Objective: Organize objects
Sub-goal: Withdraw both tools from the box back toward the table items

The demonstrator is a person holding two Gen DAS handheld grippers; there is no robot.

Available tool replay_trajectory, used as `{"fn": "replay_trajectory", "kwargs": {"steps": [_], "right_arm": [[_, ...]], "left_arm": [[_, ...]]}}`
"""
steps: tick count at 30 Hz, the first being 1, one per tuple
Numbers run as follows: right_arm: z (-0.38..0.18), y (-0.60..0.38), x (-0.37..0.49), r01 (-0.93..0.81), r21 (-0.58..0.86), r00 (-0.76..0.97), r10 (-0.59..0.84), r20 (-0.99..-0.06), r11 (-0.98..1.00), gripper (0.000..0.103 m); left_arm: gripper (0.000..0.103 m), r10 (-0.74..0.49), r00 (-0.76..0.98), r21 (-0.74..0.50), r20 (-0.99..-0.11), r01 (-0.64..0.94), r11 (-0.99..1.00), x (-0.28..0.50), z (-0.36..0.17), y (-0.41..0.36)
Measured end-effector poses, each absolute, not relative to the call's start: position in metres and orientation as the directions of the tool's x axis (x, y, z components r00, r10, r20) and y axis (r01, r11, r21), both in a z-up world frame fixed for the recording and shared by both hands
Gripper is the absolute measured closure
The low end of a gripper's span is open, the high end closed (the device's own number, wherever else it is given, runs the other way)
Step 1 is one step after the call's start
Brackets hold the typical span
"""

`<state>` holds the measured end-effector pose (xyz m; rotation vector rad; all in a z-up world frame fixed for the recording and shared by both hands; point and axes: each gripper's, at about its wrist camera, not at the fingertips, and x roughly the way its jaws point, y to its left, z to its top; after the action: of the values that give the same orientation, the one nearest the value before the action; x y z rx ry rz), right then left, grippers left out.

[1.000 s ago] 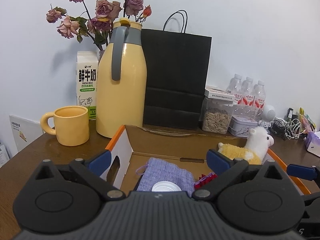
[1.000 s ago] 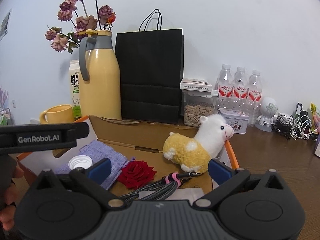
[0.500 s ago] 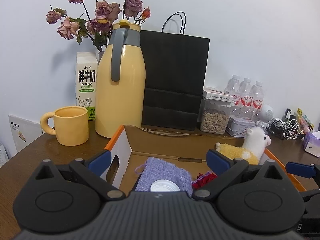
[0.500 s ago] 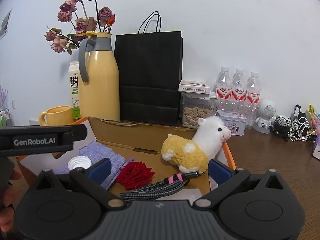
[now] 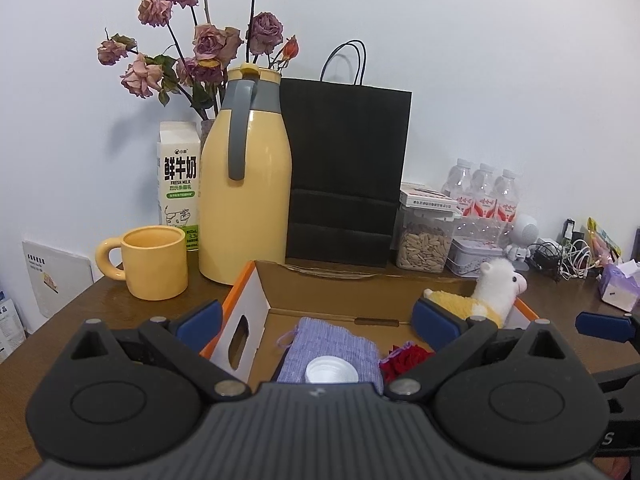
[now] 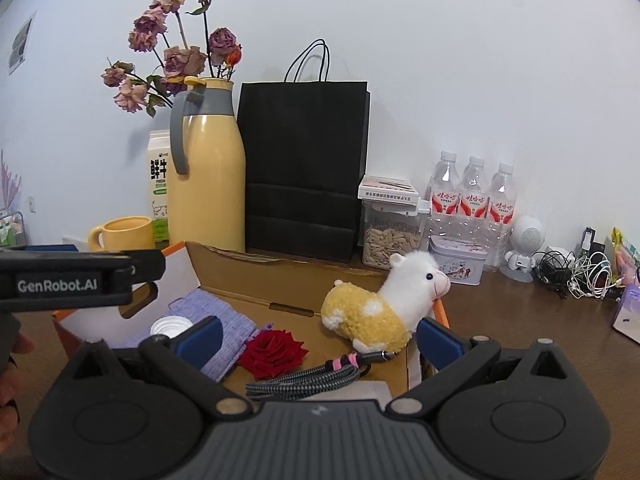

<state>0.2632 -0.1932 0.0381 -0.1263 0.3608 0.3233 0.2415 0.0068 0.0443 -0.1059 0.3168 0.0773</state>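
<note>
An open cardboard box with orange edges sits on the brown table. Inside lie a lilac woven pouch, a white cap, a red rose, a yellow-and-white plush alpaca and a braided cable. My left gripper hovers open over the box's near left part, nothing between its fingers. My right gripper is open above the box's near right side, empty. The left gripper's side shows in the right wrist view.
Behind the box stand a yellow mug, a milk carton, a yellow thermos jug, a black paper bag, a seed jar, a tin, water bottles and tangled cables. Dried roses rise behind.
Both grippers have drawn back and risen slightly from the box, so the scene looks a little further away. Both stay open and the box contents have not moved.
</note>
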Motion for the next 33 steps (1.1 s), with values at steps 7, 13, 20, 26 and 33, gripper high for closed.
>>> {"fn": "replay_trajectory", "kwargs": {"steps": [7, 13, 20, 26, 33], "right_arm": [[0.044, -0.206, 0.239, -0.342, -0.069, 0.877, 0.292, -0.381, 0.937, 0.0], [0.042, -0.222, 0.212, -0.349, -0.073, 0.865, 0.292, -0.407, 0.934, 0.0], [0.026, -0.244, 0.175, -0.355, -0.049, 0.836, 0.294, -0.463, 0.933, 0.0], [0.003, -0.256, 0.148, -0.365, -0.021, 0.792, 0.298, -0.532, 0.931, 0.0], [-0.025, -0.261, 0.13, -0.378, 0.019, 0.725, 0.309, -0.616, 0.926, 0.011]], "left_arm": [[0.0, 0.029, 0.939, -0.087, -0.342, -0.063, 0.994, 0.216, 0.051, 0.01], [0.0, -0.004, 0.929, -0.083, -0.371, -0.028, 0.996, 0.183, 0.054, 0.015], [0.0, 0.009, 0.909, -0.066, -0.417, -0.04, 0.997, 0.142, 0.043, 0.025], [0.0, 0.034, 0.86, -0.084, -0.509, -0.089, 0.993, 0.117, 0.018, 0.036], [0.0, 0.009, 0.816, -0.138, -0.578, -0.109, 0.984, 0.106, 0.002, 0.042]]}}
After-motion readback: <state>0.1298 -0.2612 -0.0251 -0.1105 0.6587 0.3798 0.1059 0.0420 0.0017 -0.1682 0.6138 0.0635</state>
